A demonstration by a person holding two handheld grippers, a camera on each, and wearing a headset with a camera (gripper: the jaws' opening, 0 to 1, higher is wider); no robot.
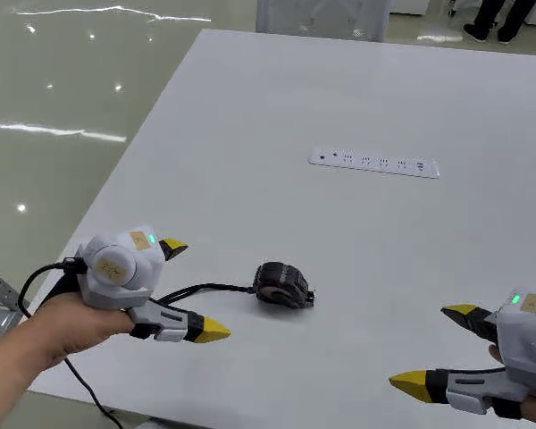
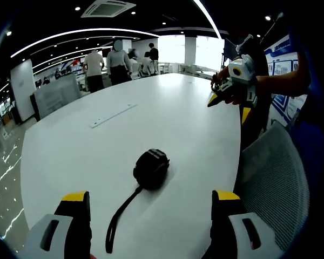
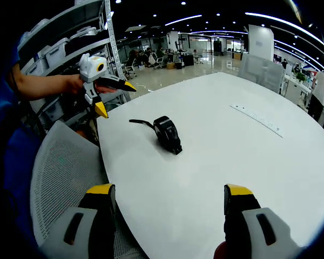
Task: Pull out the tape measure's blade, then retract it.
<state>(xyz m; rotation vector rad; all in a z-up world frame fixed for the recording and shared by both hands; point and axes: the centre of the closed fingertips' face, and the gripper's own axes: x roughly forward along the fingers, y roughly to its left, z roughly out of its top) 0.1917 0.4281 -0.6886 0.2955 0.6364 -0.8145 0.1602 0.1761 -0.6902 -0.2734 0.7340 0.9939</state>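
A black tape measure [image 1: 283, 285] with a black wrist strap lies on the white table [image 1: 357, 107], blade fully in. It also lies ahead of the left gripper [image 2: 150, 168] and ahead of the right one [image 3: 168, 134]. My left gripper [image 1: 195, 288] hovers open just left of it, the strap trailing between its yellow-tipped fingers [image 2: 75, 197]. My right gripper [image 1: 433, 347] is open at the table's near right, well apart from the tape. The left gripper view catches the right gripper [image 2: 227, 107] far off; the right gripper view catches the left [image 3: 114, 97].
A white power strip [image 1: 374, 163] lies flat farther back on the table. A grey mesh chair [image 3: 65, 167] stands at the near table edge. Several people [image 2: 105, 67] stand beyond the far end. Shelving with bins [image 3: 59, 48] rises behind the left hand.
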